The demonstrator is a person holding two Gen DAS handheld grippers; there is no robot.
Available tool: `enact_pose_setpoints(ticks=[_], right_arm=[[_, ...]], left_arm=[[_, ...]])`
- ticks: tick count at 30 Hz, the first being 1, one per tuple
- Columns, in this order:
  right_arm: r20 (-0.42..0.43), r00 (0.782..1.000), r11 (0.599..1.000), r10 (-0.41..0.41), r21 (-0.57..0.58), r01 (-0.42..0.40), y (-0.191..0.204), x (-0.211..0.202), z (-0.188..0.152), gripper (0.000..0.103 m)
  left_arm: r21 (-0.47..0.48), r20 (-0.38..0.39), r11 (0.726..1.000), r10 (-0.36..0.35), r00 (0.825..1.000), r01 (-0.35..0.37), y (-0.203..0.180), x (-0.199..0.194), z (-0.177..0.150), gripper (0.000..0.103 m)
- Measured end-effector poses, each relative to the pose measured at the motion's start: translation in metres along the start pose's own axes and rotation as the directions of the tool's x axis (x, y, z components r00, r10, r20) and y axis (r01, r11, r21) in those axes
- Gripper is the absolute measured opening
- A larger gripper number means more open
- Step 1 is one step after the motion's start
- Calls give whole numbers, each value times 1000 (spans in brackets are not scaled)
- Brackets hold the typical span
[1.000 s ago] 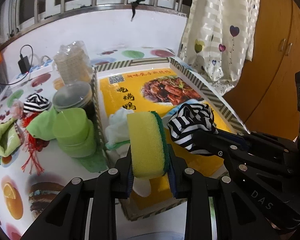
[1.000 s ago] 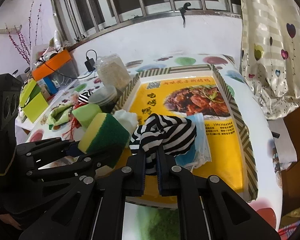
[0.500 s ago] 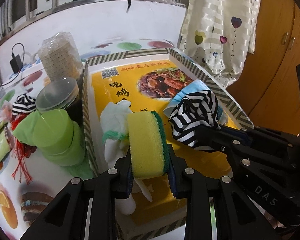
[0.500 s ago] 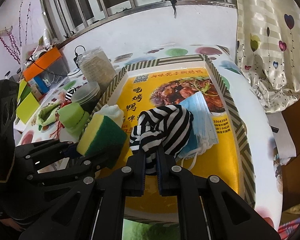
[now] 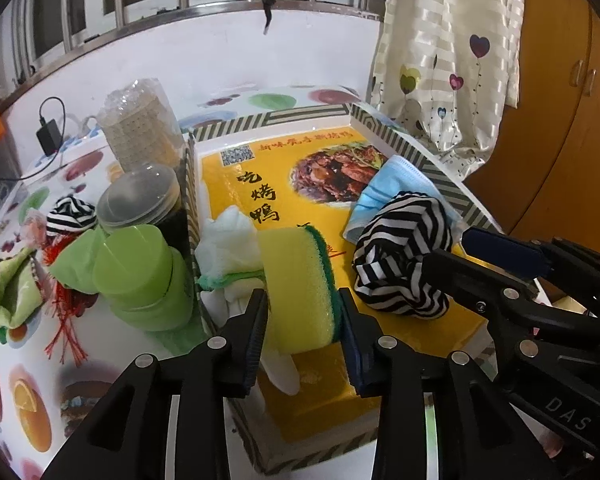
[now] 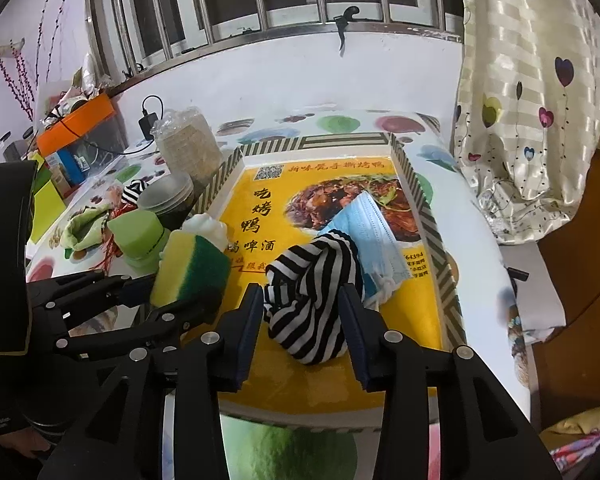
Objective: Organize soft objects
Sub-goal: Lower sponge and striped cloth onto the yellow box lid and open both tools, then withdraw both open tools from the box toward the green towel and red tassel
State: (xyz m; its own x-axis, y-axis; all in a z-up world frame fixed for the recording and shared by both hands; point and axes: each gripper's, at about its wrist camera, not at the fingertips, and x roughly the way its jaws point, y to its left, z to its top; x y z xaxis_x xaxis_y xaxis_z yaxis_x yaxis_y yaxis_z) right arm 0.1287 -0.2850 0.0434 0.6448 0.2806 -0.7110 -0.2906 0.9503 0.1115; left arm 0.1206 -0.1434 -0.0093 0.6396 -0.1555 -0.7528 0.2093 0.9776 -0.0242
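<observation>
One sponge (image 5: 298, 288), two striped cloths (image 5: 400, 256), one mask (image 5: 392, 188)

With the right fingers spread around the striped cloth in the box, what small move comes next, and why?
Probably draw the right gripper back and up. Its fingers are open, and the black-and-white striped cloth already lies on the yellow printed cardboard box, beside the blue face mask. The left gripper holds the yellow-and-green sponge.
</observation>
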Motion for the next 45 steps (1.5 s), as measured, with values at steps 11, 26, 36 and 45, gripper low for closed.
enact_pose_setpoints(ticks=[11,26,36,45], right_arm=[[11,1000,1000,-9,-25,9,18,-16,-2,41],[27,1000,998,-6,-70,8,41,-32,-4,41],[41,999,996,5,-92,-1,52,-40,-6,41],[56,998,990,25,-142,-17,73,-48,-5,41]], left_arm=[[-10,35,1000,-3,999,3,7,-26,-7,35],[-44,67,999,-3,998,6,21,-52,-18,35],[-61,81,998,5,997,-1,26,-64,-24,35],[-87,104,996,22,994,-13,38,-80,-31,35]])
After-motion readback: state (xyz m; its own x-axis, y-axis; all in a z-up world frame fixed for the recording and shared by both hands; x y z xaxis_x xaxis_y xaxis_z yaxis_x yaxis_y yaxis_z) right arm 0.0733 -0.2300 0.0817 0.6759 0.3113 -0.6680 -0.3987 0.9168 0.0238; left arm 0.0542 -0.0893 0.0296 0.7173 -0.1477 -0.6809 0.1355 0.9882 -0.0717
